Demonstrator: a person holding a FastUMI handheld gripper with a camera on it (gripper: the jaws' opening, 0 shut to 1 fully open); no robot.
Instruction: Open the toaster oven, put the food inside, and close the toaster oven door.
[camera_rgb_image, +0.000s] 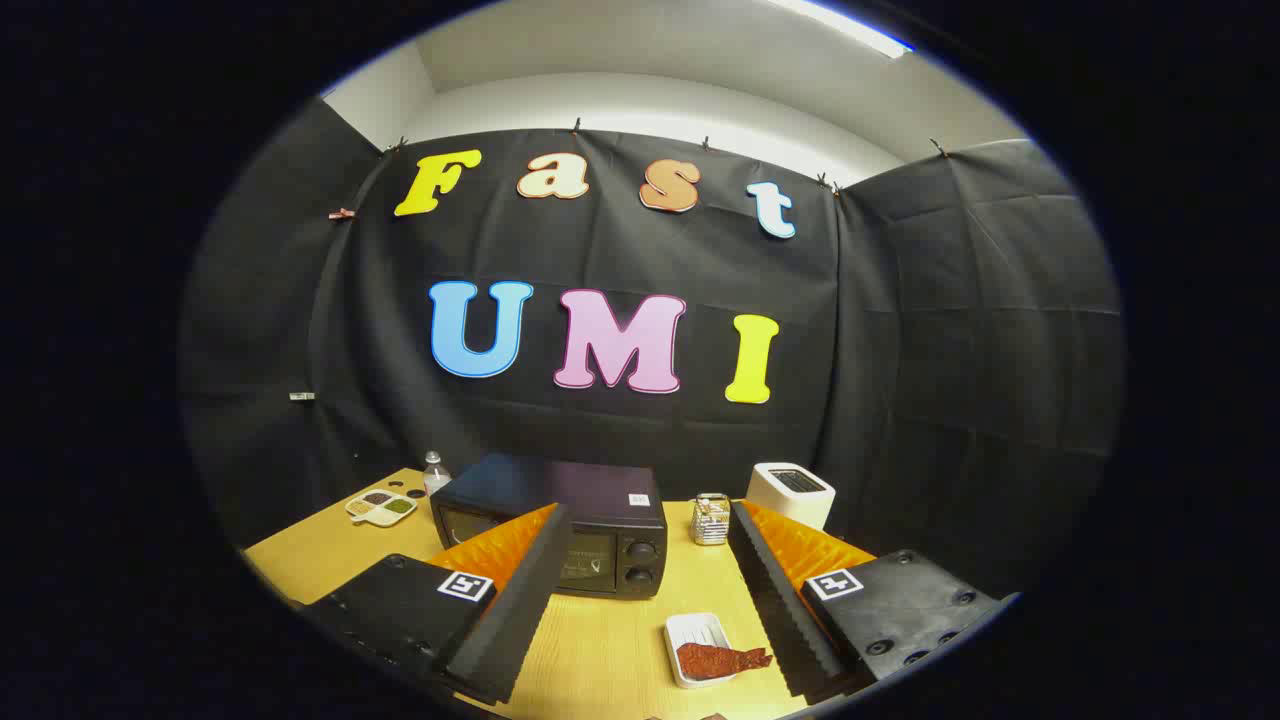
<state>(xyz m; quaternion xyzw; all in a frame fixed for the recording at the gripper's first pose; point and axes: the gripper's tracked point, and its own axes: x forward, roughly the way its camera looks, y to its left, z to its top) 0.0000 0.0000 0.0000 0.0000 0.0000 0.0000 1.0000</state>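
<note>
Two ridged black fingers (510, 600) of the tool (640, 590) are standing spread wide apart, gripping nothing, with bare table showing between them. Just ahead, at about eleven o'clock from the gap, the black toaster oven (560, 530) is sitting with its door shut, its glass front and two knobs facing the tool, partly hidden behind the left finger. At about five o'clock from the oven, close against the inner side of the right finger, a small white tray (690, 635) is holding the food (722, 660), a reddish-brown strip lying flat and hanging a little over the tray's edge.

Judging by this, nothing of the task is done yet: the door is waiting to be opened, the food is waiting to be lifted and put in, and the closing is coming last.

The table (600, 660) is pale wood. Beyond the oven, at ten o'clock, a divided white dish (381, 507) and a small clear bottle (436, 472) are standing; at one o'clock a glass jar (711, 518) and a white toaster (790, 493) are sitting. Black cloth is walling the booth on three sides, with a white ceiling and a strip light above.
</note>
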